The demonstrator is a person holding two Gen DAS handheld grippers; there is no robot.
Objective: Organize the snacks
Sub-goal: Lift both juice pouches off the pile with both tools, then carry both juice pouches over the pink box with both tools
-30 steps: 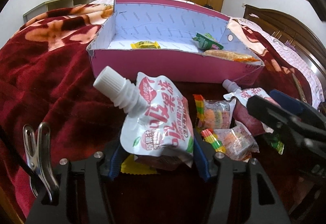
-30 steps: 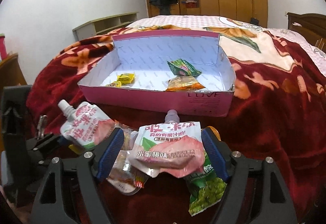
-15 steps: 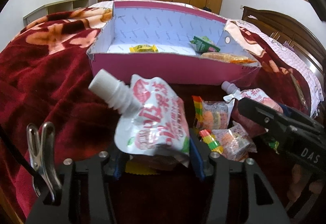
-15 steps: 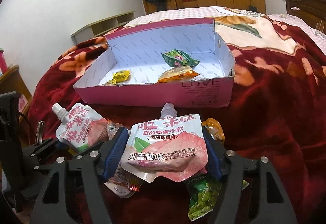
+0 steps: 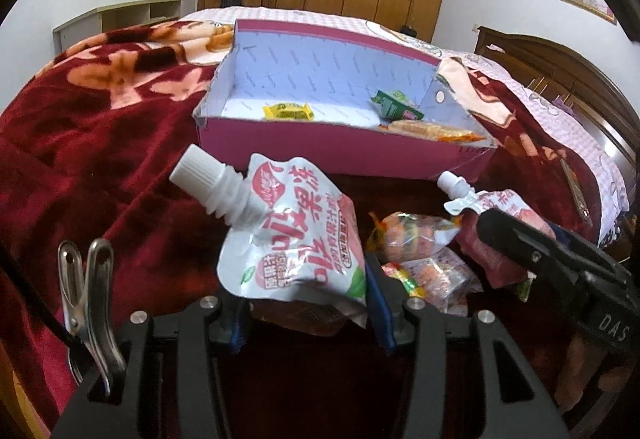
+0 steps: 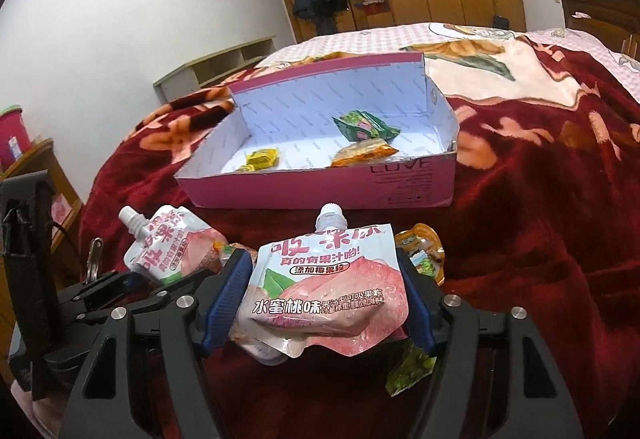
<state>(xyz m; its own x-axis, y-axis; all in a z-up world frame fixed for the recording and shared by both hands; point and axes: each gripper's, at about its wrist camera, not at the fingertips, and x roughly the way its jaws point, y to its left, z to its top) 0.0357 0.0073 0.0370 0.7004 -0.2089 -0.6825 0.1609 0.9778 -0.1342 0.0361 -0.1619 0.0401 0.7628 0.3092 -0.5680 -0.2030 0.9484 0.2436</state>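
Observation:
My left gripper (image 5: pixel 306 303) is shut on a white-and-pink jelly pouch (image 5: pixel 296 235) with a white screw cap, held above the red blanket. My right gripper (image 6: pixel 324 303) is shut on a second peach jelly pouch (image 6: pixel 326 287), spout pointing away. Each pouch shows in the other view too: the right pouch (image 5: pixel 492 215) and the left pouch (image 6: pixel 172 247). Ahead stands the open pink box (image 5: pixel 340 155), also in the right wrist view (image 6: pixel 320 191), holding a yellow packet (image 5: pixel 289 112), a green packet (image 5: pixel 394 104) and an orange packet (image 5: pixel 430 129).
Loose snacks lie on the blanket between the grippers: clear candy bags (image 5: pixel 416 239), a green pea packet (image 6: pixel 410 369) and a yellow-green packet (image 6: pixel 422 251). The bed's wooden headboard (image 5: pixel 560 67) is at the right. A low shelf (image 6: pixel 216 67) stands by the wall.
Both grippers have risen with their pouches, lifting them off the snack pile. The box now sits lower and farther in both views.

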